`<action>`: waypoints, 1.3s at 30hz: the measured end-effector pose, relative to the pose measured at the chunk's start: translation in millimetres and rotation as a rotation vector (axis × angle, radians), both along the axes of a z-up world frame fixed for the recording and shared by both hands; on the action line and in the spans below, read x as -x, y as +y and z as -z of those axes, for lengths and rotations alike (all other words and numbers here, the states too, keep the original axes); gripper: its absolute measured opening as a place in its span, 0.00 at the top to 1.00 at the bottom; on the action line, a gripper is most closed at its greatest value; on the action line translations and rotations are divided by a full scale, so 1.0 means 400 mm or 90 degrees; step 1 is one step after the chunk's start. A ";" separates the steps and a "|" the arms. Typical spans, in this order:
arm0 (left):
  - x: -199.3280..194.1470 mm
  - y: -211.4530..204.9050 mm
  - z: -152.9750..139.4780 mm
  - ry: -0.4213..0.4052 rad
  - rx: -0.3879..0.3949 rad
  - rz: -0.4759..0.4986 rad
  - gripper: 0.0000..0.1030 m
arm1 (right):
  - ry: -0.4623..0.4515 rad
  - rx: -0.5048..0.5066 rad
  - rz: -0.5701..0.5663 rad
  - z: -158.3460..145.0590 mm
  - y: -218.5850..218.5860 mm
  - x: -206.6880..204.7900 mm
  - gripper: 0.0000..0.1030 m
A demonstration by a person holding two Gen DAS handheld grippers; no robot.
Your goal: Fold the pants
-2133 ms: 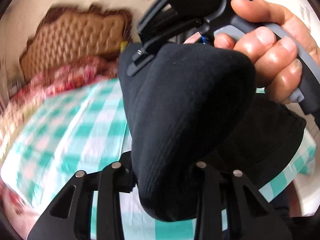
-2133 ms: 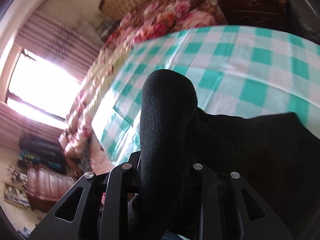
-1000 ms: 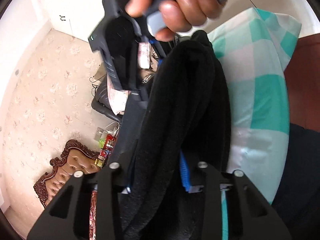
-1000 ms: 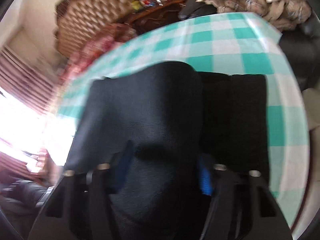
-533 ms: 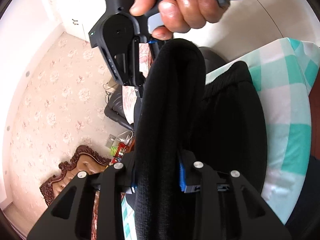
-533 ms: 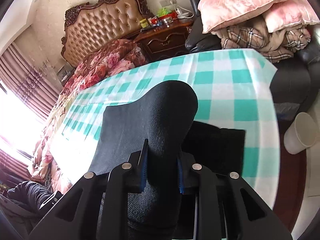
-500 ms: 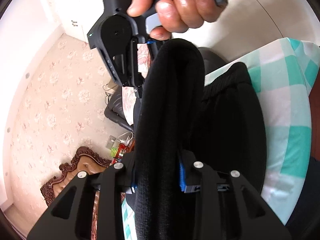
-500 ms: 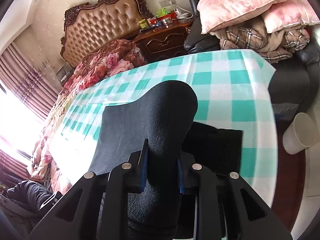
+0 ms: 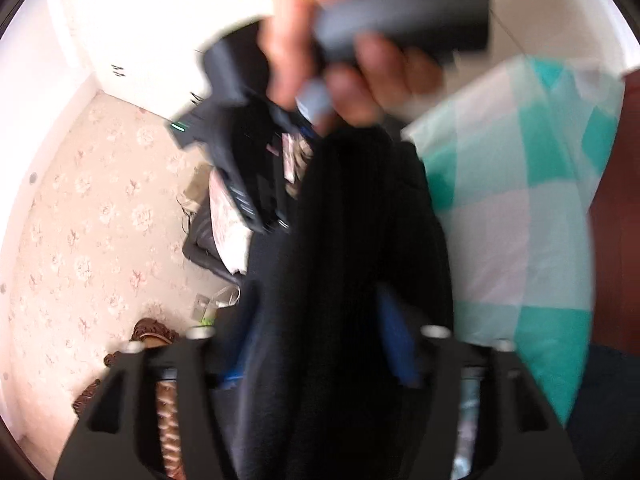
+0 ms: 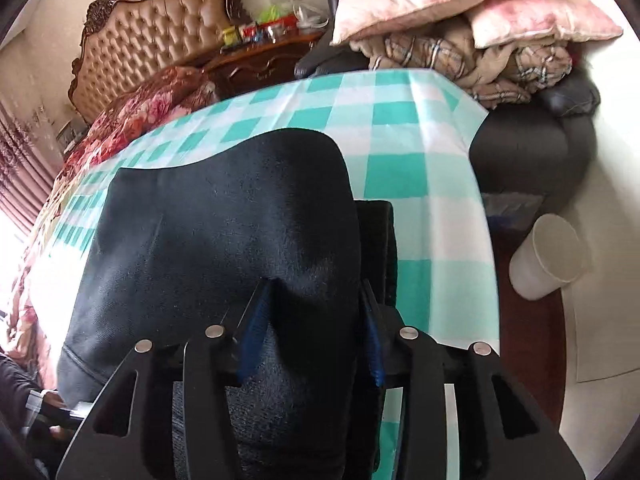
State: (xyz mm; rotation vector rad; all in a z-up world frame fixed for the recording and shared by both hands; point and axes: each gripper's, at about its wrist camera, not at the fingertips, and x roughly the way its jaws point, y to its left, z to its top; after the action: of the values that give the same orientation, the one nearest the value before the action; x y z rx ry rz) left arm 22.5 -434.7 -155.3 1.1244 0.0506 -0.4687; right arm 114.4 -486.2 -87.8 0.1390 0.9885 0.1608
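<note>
The black pants (image 10: 224,232) lie spread over a table with a teal-and-white checked cloth (image 10: 404,168). My right gripper (image 10: 310,344) has its jaws spread with a fold of the pants lying between the blue pads, near the cloth's right side. In the blurred left wrist view my left gripper (image 9: 320,344) also has its jaws spread around a thick bunch of the pants (image 9: 352,248). The right gripper and the hand holding it (image 9: 360,60) show just above the fabric there.
A bed with a tufted headboard (image 10: 152,36) and floral blanket (image 10: 132,116) stands behind the table. A dark sofa (image 10: 532,140) with pillows and blankets (image 10: 460,16) is at the right. A white bin (image 10: 548,256) stands on the floor by the table's right edge.
Both grippers' jaws have spread wider around the pants fabric. The fabric has dropped and flattened onto the table in the right wrist view. The left view has swung and blurred.
</note>
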 end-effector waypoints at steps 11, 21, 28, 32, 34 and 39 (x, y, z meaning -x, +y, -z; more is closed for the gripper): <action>-0.170 0.268 -0.179 0.474 0.348 -0.054 0.80 | -0.096 0.043 0.116 -0.107 0.003 0.118 0.48; -0.161 0.304 -0.150 0.626 0.417 -0.033 0.78 | -0.193 0.117 0.172 -0.140 0.157 0.233 0.15; -0.373 0.303 -0.292 0.580 0.474 -0.055 0.50 | -0.099 0.172 0.207 -0.012 0.171 0.201 0.13; -0.521 0.182 -0.285 0.578 0.395 -0.108 0.69 | -0.043 0.063 0.242 0.031 0.121 0.198 0.12; -0.577 0.124 -0.267 0.616 0.353 -0.120 0.86 | -0.048 0.065 0.243 0.040 0.121 0.204 0.12; -0.671 0.024 -0.176 0.657 0.304 -0.172 0.95 | -0.051 0.076 0.252 0.044 0.136 0.217 0.12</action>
State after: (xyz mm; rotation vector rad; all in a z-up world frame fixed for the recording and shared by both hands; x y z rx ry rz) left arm 291.0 -424.9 -85.1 0.3094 0.9313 -0.7272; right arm 27.4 -431.7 -105.5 0.2146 0.8701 -0.2533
